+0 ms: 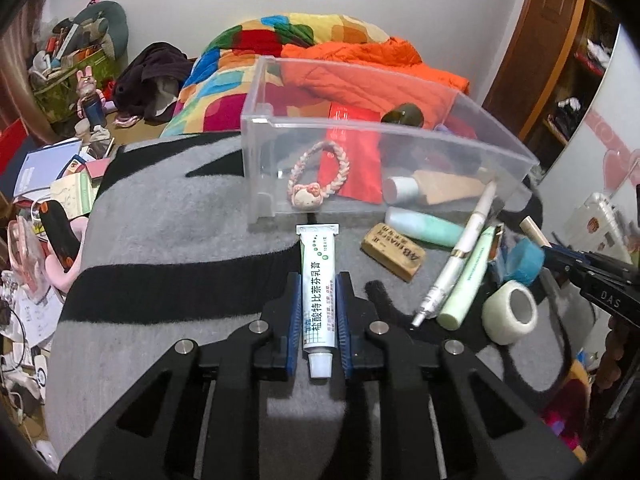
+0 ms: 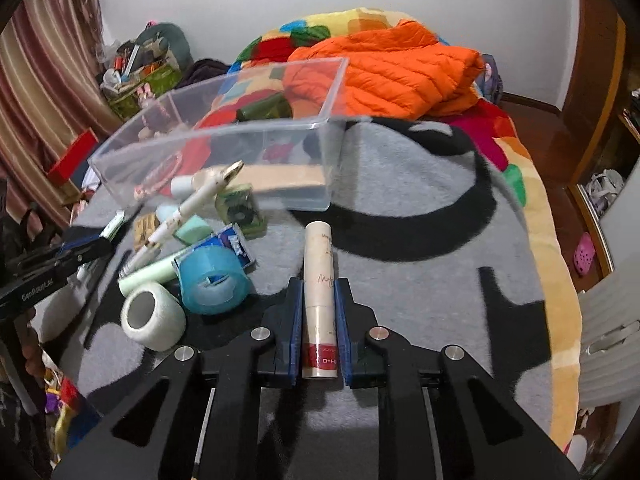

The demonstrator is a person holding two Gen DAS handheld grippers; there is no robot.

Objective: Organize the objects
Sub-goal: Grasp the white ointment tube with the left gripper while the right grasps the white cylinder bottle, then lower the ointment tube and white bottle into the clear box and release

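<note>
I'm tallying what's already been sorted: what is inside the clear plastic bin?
In the clear bin: a braided bracelet with a cat charm, a red packet, a beige tube and a dark green bottle. The far corner is too blurred to tell.

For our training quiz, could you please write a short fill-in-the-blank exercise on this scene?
1. The left gripper has its jaws shut on a white ____ of ointment.
2. The right gripper grips a beige tube lying on the ____ blanket.
3. The braided bracelet lies ____ the clear bin.

Missing words: tube; grey; inside
</note>
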